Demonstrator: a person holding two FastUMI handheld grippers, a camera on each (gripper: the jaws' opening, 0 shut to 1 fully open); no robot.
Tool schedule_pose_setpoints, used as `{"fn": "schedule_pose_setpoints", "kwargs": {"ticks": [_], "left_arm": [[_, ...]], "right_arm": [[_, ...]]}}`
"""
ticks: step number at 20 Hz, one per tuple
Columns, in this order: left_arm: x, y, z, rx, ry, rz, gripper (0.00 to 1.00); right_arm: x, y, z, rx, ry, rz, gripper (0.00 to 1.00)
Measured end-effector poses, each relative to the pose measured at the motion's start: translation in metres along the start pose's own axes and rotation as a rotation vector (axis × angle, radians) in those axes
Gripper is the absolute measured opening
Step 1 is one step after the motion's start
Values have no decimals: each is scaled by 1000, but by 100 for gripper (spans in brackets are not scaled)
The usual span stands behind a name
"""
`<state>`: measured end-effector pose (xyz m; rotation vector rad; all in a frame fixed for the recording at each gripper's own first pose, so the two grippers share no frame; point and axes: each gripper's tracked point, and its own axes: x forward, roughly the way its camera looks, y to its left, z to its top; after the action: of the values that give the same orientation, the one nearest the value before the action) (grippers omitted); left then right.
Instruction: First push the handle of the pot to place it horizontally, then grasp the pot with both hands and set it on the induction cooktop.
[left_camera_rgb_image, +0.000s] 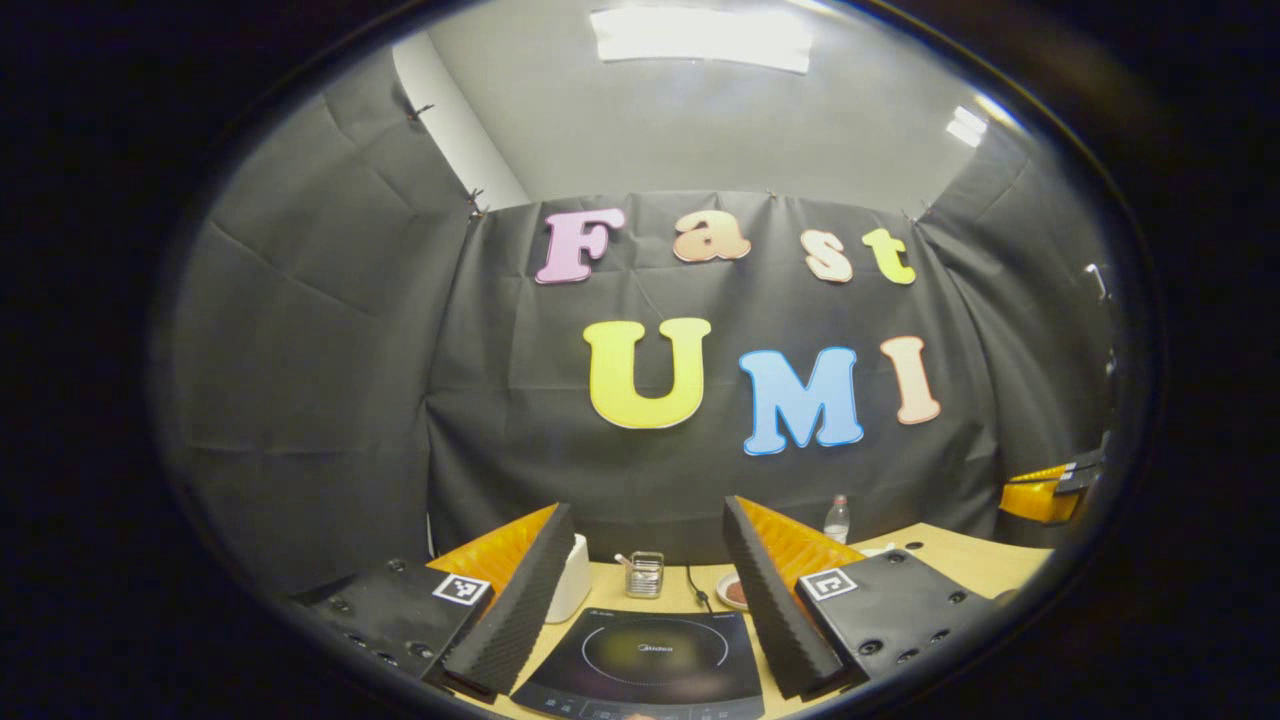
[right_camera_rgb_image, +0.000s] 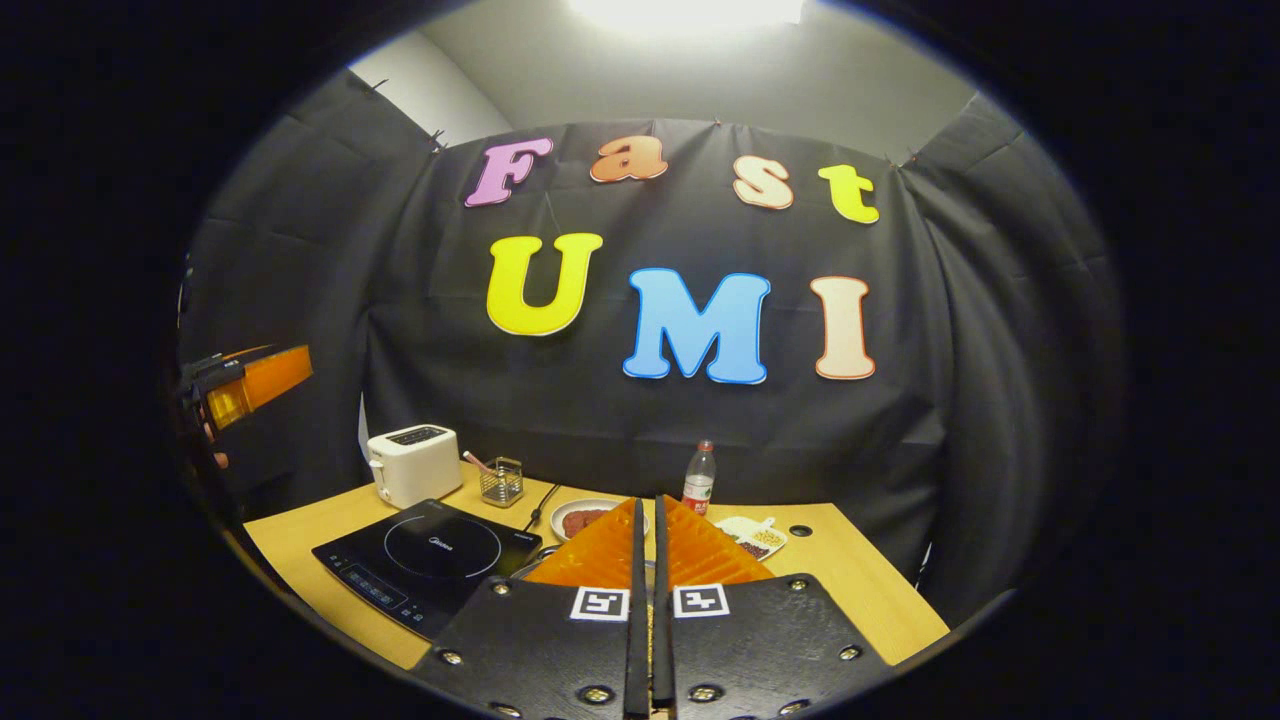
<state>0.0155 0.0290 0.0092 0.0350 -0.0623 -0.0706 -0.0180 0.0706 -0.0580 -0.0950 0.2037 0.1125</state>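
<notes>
Here my left gripper (left_camera_rgb_image: 645, 590) hangs fingers wide apart, empty, framing the induction cooktop (left_camera_rgb_image: 650, 655) at bottom centre, ready to receive. My right gripper (right_camera_rgb_image: 647, 560) is pressed closed on nothing, perhaps for pushing; I can't find the pot.

Mock kitchen booth, black cloth walls (right_camera_rgb_image: 930, 450), induction cooktop (right_camera_rgb_image: 428, 560), toaster (right_camera_rgb_image: 412, 463), wooden table (right_camera_rgb_image: 860, 580)

Bright ceiling light (right_camera_rgb_image: 690, 8) glare, dim booth, fisheye-curved edges

Cooktop (right_camera_rgb_image: 430, 562) top bare at lower left; toaster (right_camera_rgb_image: 412, 463), cup (right_camera_rgb_image: 501, 481), plate (right_camera_rgb_image: 582, 519), bottle (right_camera_rgb_image: 699, 477) crowd back edge.
</notes>
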Motion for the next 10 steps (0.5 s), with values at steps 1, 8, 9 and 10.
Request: {"fn": "schedule_pose_setpoints", "kwargs": {"ticks": [1, 8, 9, 10], "left_arm": [[1, 5, -3, -2, 5, -4, 99], [-3, 22, -15, 2, 22, -6, 97], [-1, 21, -18, 0, 28, -4, 97], [0, 19, -20, -1, 36, -2, 97]], "right_arm": [[-1, 7, -10, 3, 24, 9, 2], [-15, 30, -79, -14, 217, 91, 2], [-16, 29, -91, -17, 245, 102, 2], [-17, 29, -99, -16, 275, 118, 2]]}}
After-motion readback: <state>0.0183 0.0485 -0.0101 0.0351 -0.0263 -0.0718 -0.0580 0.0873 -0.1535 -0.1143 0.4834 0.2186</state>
